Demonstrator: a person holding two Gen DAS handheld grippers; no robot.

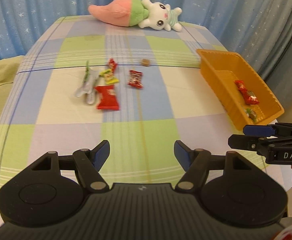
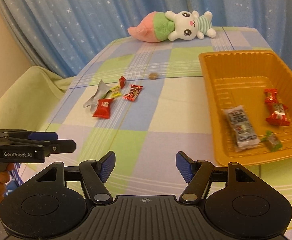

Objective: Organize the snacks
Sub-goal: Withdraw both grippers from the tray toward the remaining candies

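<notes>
Nearest in each wrist view, both tools hover over the checked cloth of the counter (image 1: pixel 69 128). The left hand-held gripper (image 1: pixel 142 155) has its blue-padded fingers (image 1: pixel 102 154) spread wide with nothing between them, and the right hand-held gripper (image 2: pixel 144 165) is likewise spread and empty.

Just beyond the right one sits the orange tray (image 2: pixel 208 76), at the counter's right edge. Inside it lie a grey packet (image 2: pixel 241 127), two red wrapped candies (image 2: pixel 275 110) and a small green-wrapped sweet (image 2: pixel 272 141).

Further out, toward the middle of the cloth, the loose snacks are grouped close together: a red packet (image 1: pixel 107 98) touching a silver wrapper (image 1: pixel 88 85), a yellow candy (image 1: pixel 110 77) and a small red candy (image 1: pixel 112 63) behind them, and a red twisted candy (image 1: pixel 135 79) just to their right. A small brown sweet (image 1: pixel 145 62) lies apart, further back.

At the far edge a plush rabbit (image 1: pixel 162 18) lies on its side before the blue starred curtain (image 1: pixel 45 4).
</notes>
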